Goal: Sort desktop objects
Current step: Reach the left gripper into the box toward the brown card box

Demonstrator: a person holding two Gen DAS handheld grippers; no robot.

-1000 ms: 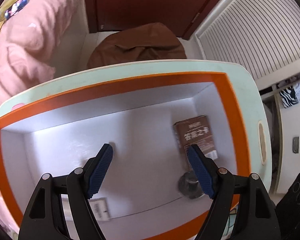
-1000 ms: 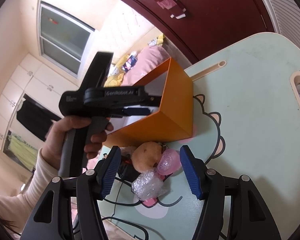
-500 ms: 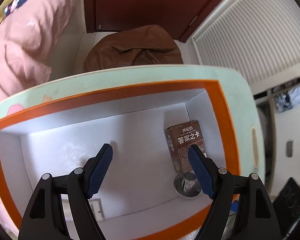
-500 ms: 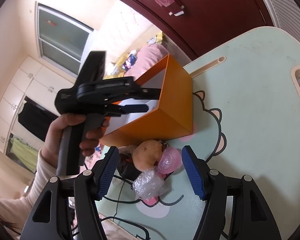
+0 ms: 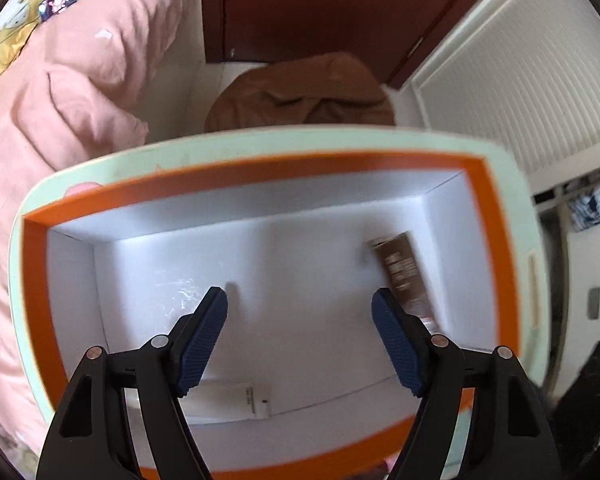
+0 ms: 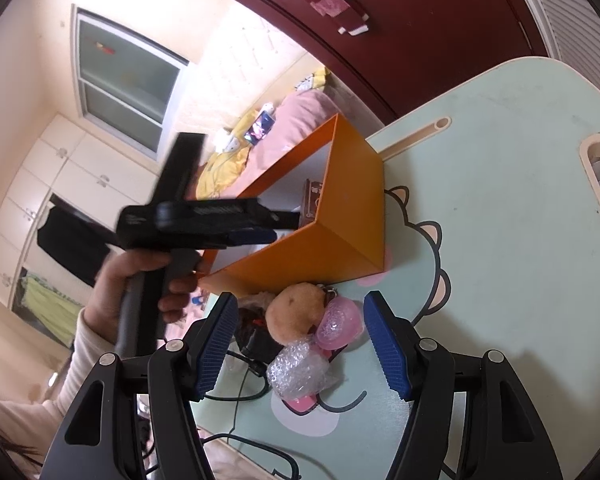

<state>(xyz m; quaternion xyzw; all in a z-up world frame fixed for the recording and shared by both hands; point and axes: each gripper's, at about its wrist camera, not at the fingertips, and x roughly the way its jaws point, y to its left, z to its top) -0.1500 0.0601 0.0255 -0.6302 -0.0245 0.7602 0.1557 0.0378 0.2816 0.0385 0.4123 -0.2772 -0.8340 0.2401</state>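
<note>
L tongs [image 5: 300, 340] (ribbed blue pads, empty) above orange box [image 5: 496, 240].

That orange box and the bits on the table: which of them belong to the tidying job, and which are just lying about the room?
Part of the job:
- orange box
- brown card box inside it
- plush toy
- pink case
- bubble wrap
- black cable

Just lying about:
- pink bedding
- brown cushion
- dark red door

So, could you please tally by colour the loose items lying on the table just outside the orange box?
Tan: 1, plush toy
Pink: 1, round case
Clear: 1, bubble wrap
Black: 1, cabled device
Total: 4
</note>
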